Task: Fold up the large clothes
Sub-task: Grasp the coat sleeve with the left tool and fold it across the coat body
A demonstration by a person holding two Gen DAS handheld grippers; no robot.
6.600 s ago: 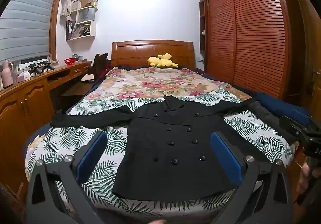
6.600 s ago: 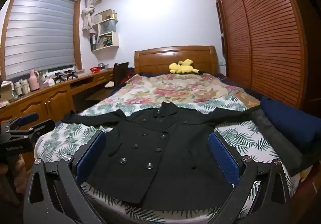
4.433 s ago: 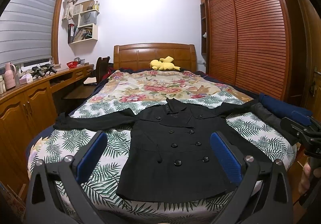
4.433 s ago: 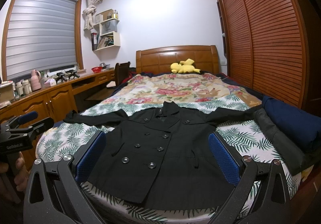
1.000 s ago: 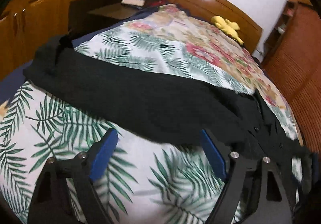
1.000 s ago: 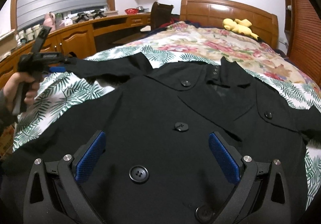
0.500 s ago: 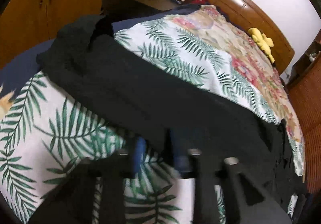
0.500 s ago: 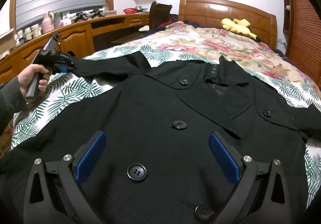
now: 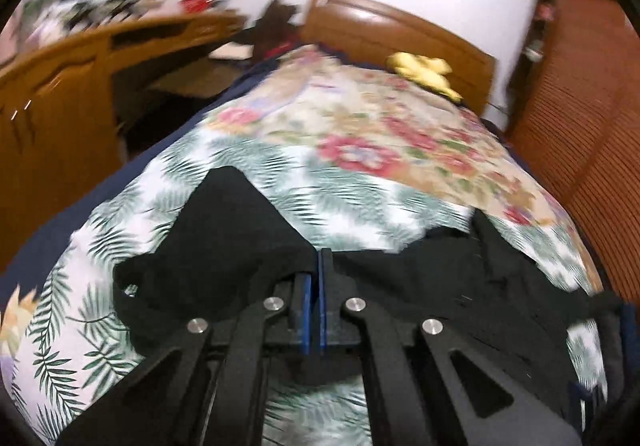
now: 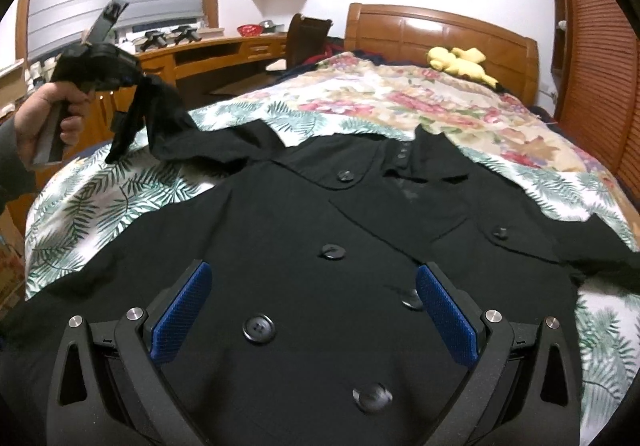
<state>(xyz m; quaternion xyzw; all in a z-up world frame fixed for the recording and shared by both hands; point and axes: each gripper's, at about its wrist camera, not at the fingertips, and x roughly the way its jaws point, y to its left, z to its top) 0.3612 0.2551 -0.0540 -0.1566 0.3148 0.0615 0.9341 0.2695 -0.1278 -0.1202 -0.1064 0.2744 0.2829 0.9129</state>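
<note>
At the left edge of the bed (image 10: 100,202), a hand (image 10: 44,122) holds our left gripper (image 10: 134,80) up off the cover. Its jaws are pressed together on the end of the sleeve (image 10: 200,142), so the black cloth hangs from the tips and the cuff dangles below them. From the left wrist camera we see the blue pads (image 9: 306,302) nearly touching, with sleeve cloth bunched over and around the gripper's (image 9: 314,266) tips. The picture there is blurred.

The coat (image 10: 320,246) lies face up across the foot half of the bed, collar toward the headboard (image 10: 440,30), buttons (image 10: 259,328) showing down its front. Its raised sleeve runs from the shoulder out to the left edge; the other sleeve reaches toward the right edge.

Our right gripper (image 10: 316,310) hangs over the lower front of the coat with its jaws wide apart and nothing between them. One large button sits between the blue pads (image 10: 182,312); we cannot tell whether the tips touch the cloth.

A yellow toy (image 10: 460,64) lies near the headboard, toward the right.
</note>
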